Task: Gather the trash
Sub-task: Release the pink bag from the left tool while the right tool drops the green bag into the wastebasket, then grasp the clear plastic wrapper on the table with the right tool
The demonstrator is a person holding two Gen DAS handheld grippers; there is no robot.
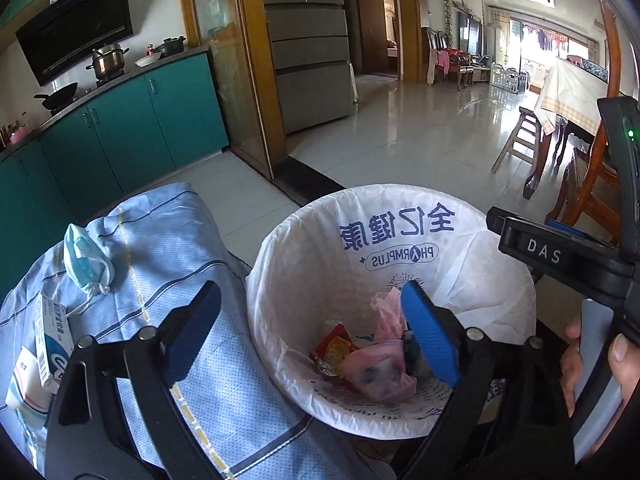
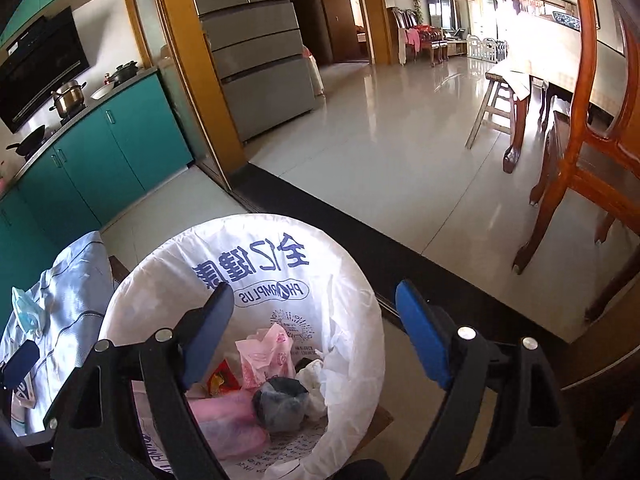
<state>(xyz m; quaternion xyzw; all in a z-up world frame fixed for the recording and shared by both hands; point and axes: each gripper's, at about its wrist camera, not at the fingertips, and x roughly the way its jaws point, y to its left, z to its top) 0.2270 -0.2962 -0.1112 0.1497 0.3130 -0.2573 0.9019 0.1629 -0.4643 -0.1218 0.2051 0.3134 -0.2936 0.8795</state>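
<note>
A bin lined with a white printed bag (image 1: 400,240) (image 2: 256,264) stands on the floor. It holds pink bags (image 1: 384,376) (image 2: 264,356), a red wrapper (image 1: 334,350) (image 2: 222,380) and a grey wad (image 2: 280,398). On a blue-striped cloth (image 1: 160,240) to its left lie a crumpled blue face mask (image 1: 86,258) (image 2: 26,308) and a white-blue box (image 1: 52,344). My left gripper (image 1: 316,336) is open and empty, straddling the bin's left rim. My right gripper (image 2: 316,336) is open and empty above the bin; its body (image 1: 560,256) shows in the left wrist view.
Teal kitchen cabinets (image 1: 120,136) with pots stand at the left. A grey fridge (image 1: 312,60) is behind. A wooden chair (image 2: 580,184) and a dining table (image 1: 572,96) stand at the right. A dark door threshold (image 2: 400,256) crosses the tiled floor beyond the bin.
</note>
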